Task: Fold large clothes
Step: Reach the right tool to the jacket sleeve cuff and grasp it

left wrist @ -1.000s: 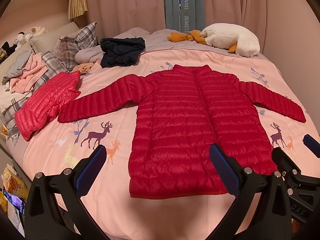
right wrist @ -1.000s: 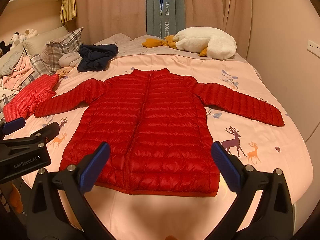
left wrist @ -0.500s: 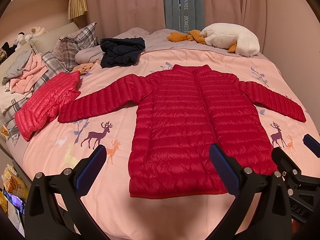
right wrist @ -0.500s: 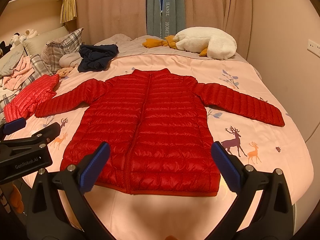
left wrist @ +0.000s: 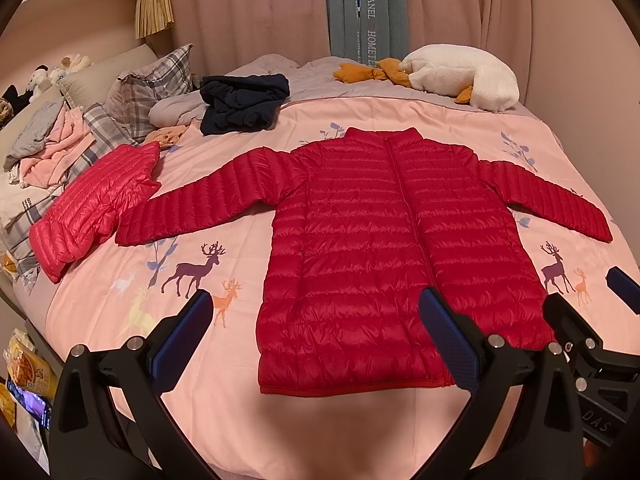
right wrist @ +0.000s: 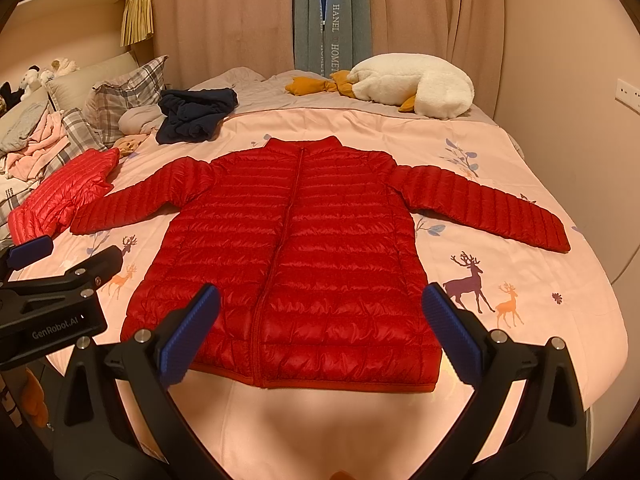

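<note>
At the far left of the left wrist view, snack packets (left wrist: 28,368) lie below the bed's edge, which the right wrist view does not show. Up the left side of both views sit plaid pillows (left wrist: 150,88) and a pile of pink and grey clothes (left wrist: 48,144). A folded pink-red puffer jacket (left wrist: 96,204) lies just beside the left cuff of the red puffer jacket (left wrist: 384,248), which lies flat and zipped in the middle of the pink deer-print bed cover (left wrist: 120,312), both sleeves spread. A dark navy garment (left wrist: 240,104) sits above its left shoulder. The left claw (left wrist: 316,340) hangs over the hem at lower centre, jaws wide apart and empty. In the right wrist view the right claw (right wrist: 320,332) does likewise, gaping and holding nothing. A white plush goose (right wrist: 412,84) lies at upper right. Only the right wrist view shows a wall socket (right wrist: 628,94) at the right edge.
</note>
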